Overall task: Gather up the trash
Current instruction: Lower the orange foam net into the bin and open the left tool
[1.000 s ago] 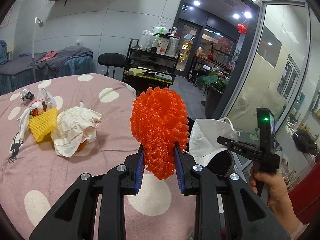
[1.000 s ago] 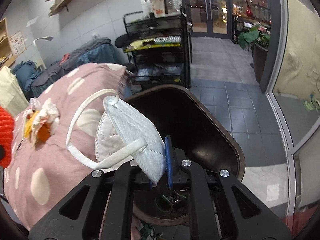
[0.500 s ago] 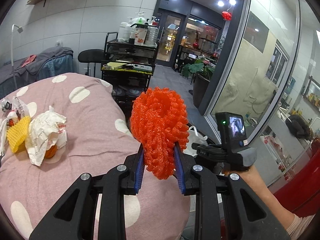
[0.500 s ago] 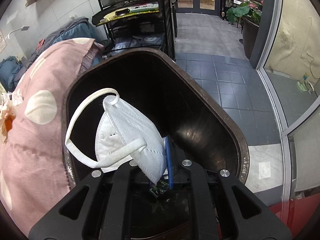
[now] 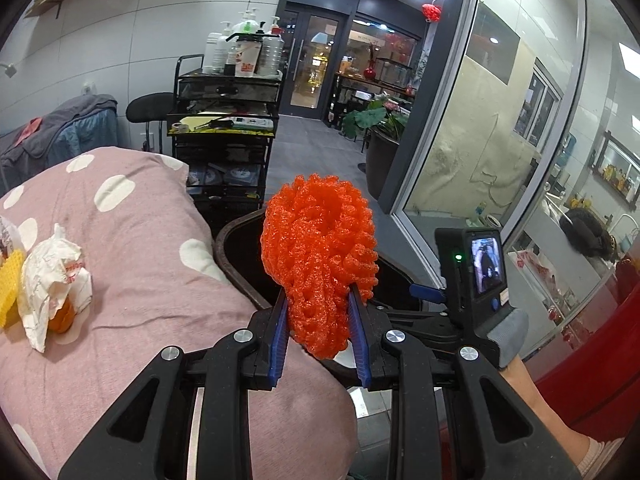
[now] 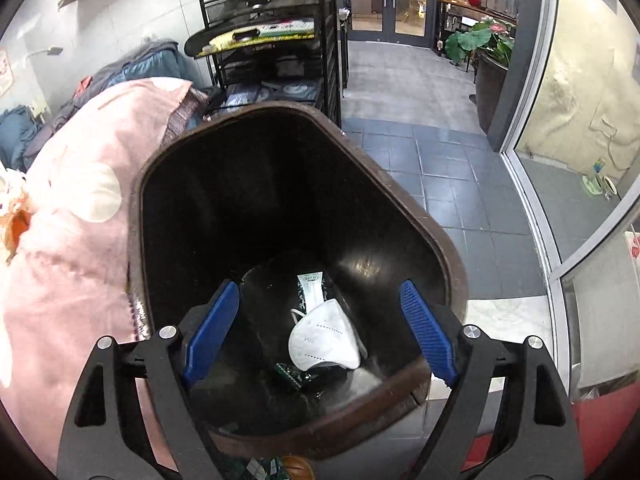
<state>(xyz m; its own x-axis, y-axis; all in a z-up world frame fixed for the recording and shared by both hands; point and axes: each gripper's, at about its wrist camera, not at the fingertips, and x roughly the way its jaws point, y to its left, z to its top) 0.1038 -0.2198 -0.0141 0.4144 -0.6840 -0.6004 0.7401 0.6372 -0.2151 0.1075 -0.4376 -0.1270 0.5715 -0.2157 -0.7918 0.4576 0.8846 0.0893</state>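
Observation:
My left gripper (image 5: 318, 342) is shut on an orange foam net (image 5: 318, 258) and holds it over the near rim of the dark brown trash bin (image 5: 230, 240). My right gripper (image 6: 320, 328) is open and empty above the bin (image 6: 400, 196). A white face mask (image 6: 326, 340) lies at the bottom of the bin among other scraps. In the left wrist view the right gripper's body (image 5: 472, 276) shows at the right. Crumpled white paper (image 5: 52, 276) and a yellow foam net (image 5: 10, 288) lie on the pink dotted table cover (image 5: 132, 248).
A black wire cart (image 5: 222, 140) with bottles stands behind the bin. A glass partition (image 5: 500, 120) and a potted plant (image 5: 376, 128) are to the right. Tiled floor (image 6: 440, 168) lies beyond the bin. A red object (image 5: 600, 340) is at the lower right.
My right gripper moved over the bin, opened and let go of the mask, which fell to the bottom. My left gripper carried the orange net right, to the bin's edge.

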